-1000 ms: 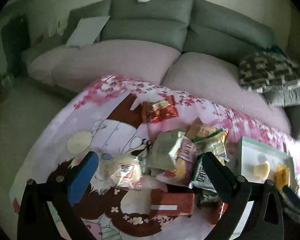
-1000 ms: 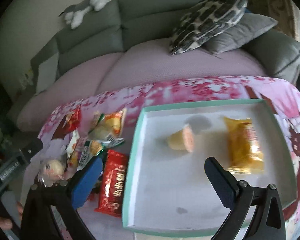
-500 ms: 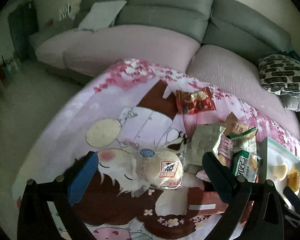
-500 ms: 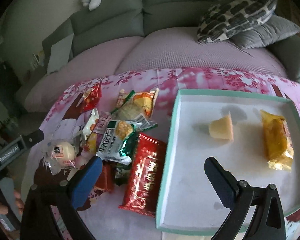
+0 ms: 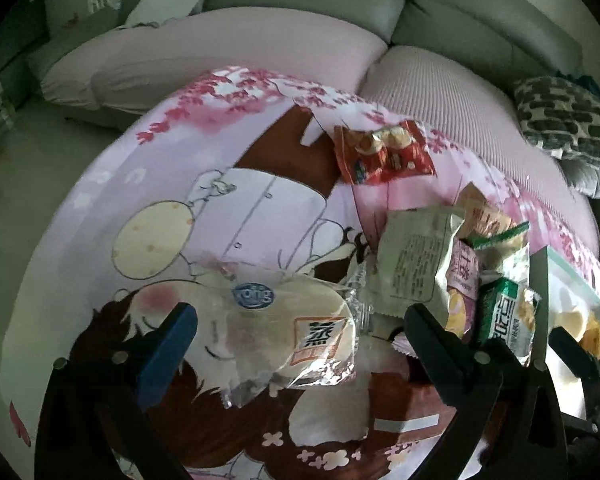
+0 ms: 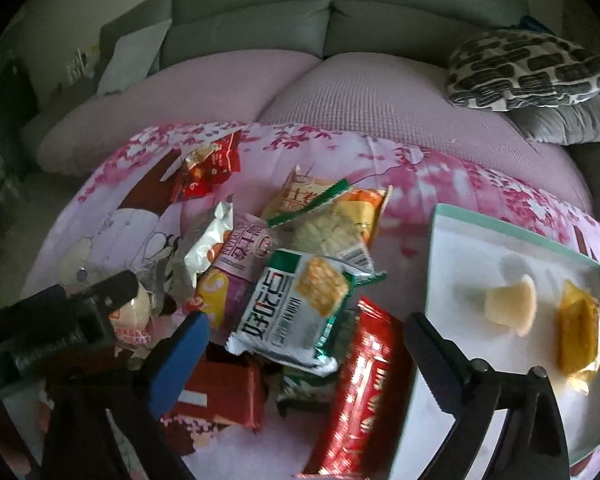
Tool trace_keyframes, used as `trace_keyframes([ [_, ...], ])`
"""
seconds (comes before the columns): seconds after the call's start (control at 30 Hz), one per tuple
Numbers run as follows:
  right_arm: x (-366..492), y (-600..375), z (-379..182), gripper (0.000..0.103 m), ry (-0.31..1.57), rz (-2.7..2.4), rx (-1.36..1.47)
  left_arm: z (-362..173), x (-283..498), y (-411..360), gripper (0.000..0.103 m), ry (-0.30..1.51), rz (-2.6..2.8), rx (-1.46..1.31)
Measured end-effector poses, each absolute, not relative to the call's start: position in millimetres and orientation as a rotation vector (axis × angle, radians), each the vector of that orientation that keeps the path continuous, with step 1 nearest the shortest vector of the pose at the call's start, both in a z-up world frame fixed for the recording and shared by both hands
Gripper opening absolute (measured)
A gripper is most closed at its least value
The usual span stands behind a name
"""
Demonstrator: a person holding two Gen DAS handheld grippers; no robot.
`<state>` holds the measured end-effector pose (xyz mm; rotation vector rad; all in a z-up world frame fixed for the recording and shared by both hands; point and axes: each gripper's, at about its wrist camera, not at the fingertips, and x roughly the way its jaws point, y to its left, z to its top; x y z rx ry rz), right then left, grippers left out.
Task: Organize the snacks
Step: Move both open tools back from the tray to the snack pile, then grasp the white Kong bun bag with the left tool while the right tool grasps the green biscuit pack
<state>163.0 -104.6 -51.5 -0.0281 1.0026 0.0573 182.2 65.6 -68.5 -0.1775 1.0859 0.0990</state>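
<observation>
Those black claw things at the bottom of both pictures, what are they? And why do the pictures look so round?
They are grabbing tools that a person holds, one in each hand. Each has a small camera looking along its jaws, and the bulgy lens rounds the picture. One picture comes from the left gripper, the other from the right gripper. Snack packets lie on a pink cartoon cloth. The left jaws stand open around a clear-wrapped bun without squeezing it. The right jaws are closing over a green cracker packet but hold nothing. A white tray holds two snacks.

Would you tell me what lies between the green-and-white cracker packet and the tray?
In the right wrist view, a long red packet lies between the green-and-white cracker packet and the tray, right beside its near wall.
</observation>
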Motion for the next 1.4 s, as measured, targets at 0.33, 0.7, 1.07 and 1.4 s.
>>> trace_keyframes([
  [0.33,172.9,-99.4,-71.3,0.085,1.024,0.032,-0.068,-85.8,190.0,65.7,0.085,1.146,0.113,-0.179],
  [0.7,168.8,-103.5,-65.8,0.064,1.013,0.034,-0.057,-86.1,188.3,63.2,0.071,1.154,0.112,-0.175],
  [1.07,158.5,-112.9,-59.8,0.061,1.025,0.044,-0.008,-82.2,186.6,61.8,0.061,1.125,0.093,-0.209],
  [1.4,144.0,-120.5,-52.1,0.061,1.03,0.06,0.048,-58.8,179.5,61.4,0.061,1.05,0.063,-0.25],
])
